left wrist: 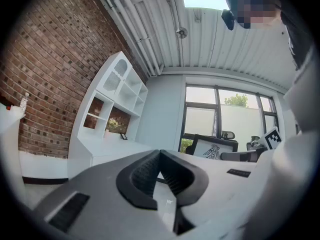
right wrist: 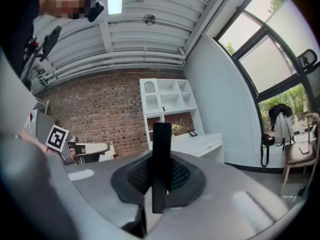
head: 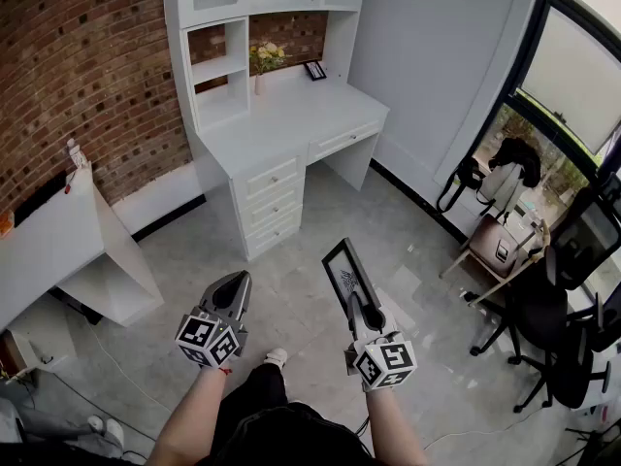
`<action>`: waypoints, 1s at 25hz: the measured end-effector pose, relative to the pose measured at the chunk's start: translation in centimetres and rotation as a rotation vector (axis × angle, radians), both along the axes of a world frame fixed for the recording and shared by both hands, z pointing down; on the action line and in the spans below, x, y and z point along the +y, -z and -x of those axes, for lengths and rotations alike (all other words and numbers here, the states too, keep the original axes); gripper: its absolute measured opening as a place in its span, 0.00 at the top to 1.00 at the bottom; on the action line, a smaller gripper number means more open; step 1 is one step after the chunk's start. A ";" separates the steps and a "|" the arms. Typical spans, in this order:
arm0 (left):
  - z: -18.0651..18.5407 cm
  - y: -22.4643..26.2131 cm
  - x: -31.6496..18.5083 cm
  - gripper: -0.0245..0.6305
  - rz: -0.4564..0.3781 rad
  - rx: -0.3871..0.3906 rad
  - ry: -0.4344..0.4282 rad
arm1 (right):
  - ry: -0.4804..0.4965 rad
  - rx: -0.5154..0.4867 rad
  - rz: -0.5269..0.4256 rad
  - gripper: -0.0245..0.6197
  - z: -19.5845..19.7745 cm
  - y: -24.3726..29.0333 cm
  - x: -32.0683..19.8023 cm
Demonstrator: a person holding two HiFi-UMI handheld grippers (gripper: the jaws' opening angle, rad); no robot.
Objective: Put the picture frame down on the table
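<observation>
White desk [head: 291, 115] well ahead of the tongs; right tongs [head: 355, 304] pinch the stiff, likely fragile picture frame [head: 344, 268] edgewise; left tongs [head: 236, 284] closed, empty.

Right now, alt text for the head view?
Seen from above, the right gripper grips a black picture frame by its edge over a grey floor; the left gripper beside it is shut and empty. Ahead, a white desk with shelves stands against a brick wall.
</observation>
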State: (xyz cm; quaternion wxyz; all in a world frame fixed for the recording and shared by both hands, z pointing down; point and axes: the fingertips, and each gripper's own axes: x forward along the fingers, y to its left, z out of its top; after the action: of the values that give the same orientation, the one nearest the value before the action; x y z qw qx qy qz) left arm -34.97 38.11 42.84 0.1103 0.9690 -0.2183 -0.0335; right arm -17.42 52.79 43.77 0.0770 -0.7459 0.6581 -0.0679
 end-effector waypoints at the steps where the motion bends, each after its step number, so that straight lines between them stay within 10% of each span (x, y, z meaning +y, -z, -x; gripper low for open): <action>1: -0.1 -0.1 -0.3 0.98 -0.003 -0.003 0.003 | 0.003 0.004 -0.002 0.93 -0.2 0.1 -0.4; 25: -7.3 -1.6 -18.7 0.98 0.021 -0.011 0.034 | 0.002 -0.077 0.023 0.93 -8.3 -2.2 -18.7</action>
State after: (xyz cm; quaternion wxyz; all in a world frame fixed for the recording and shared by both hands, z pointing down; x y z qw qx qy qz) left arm -27.66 19.39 44.41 0.1188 0.9641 -0.2358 -0.0279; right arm -9.10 34.05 46.02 0.0934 -0.7431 0.6544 -0.1042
